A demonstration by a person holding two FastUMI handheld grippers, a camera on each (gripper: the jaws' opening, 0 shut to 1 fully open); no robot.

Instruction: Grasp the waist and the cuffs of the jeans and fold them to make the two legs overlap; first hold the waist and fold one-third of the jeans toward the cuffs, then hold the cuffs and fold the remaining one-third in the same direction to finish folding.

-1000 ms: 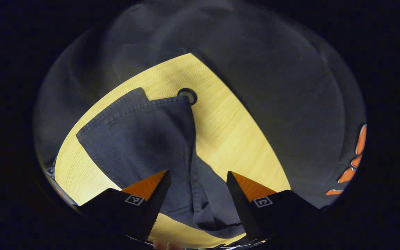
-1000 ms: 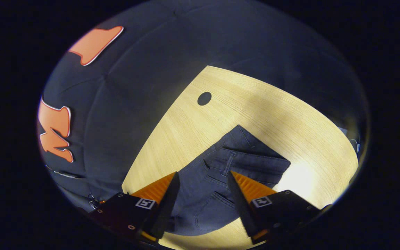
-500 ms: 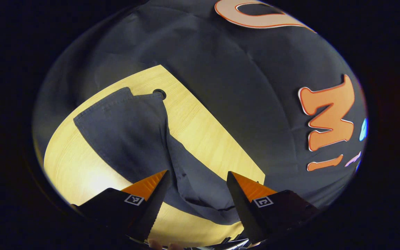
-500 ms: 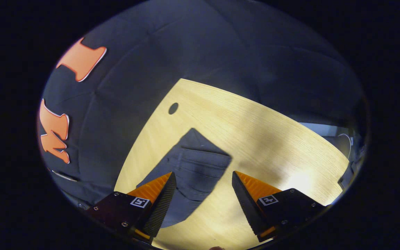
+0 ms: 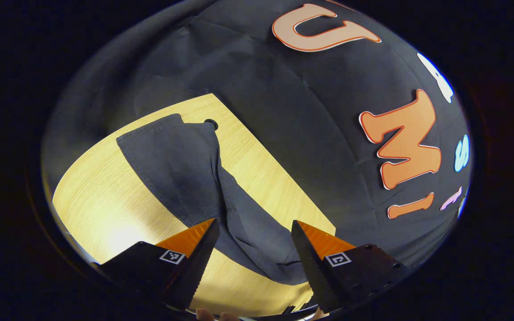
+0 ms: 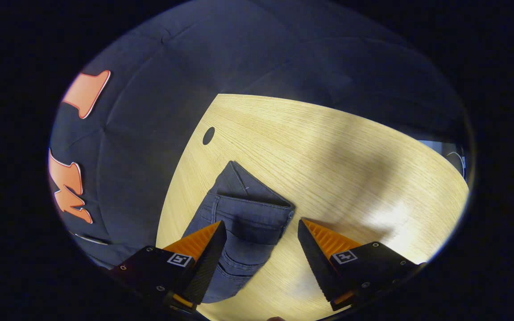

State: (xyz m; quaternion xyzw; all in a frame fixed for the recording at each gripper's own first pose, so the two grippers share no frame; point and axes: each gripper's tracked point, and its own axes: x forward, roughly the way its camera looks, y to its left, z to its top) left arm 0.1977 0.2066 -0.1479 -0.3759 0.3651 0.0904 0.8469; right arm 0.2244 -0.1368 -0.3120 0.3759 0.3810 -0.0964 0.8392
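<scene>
Dark blue jeans lie on a light wooden table. In the left gripper view the legs (image 5: pixel 181 165) stretch away from me, with the cuffs (image 5: pixel 159 127) at the far end by the table's hole. My left gripper (image 5: pixel 253 232) hangs open above the nearer leg fabric, gripping nothing. In the right gripper view the waist end (image 6: pixel 248 214) with its waistband and pocket seams lies near the table's left edge. My right gripper (image 6: pixel 261 232) is open just above it, jaws apart with the denim showing between them.
The wooden table (image 6: pixel 337 160) spreads wide to the right of the waist. A round cable hole (image 6: pixel 208 135) sits beyond the waist, and the hole (image 5: pixel 211 122) also lies by the cuffs. Black cloth walls surround the table. Fingertips (image 5: pixel 208 315) show at the bottom edge.
Both grippers have pulled back and turned, so the jeans look smaller and farther off. In the right gripper view the waist shifted left. Both stayed open.
</scene>
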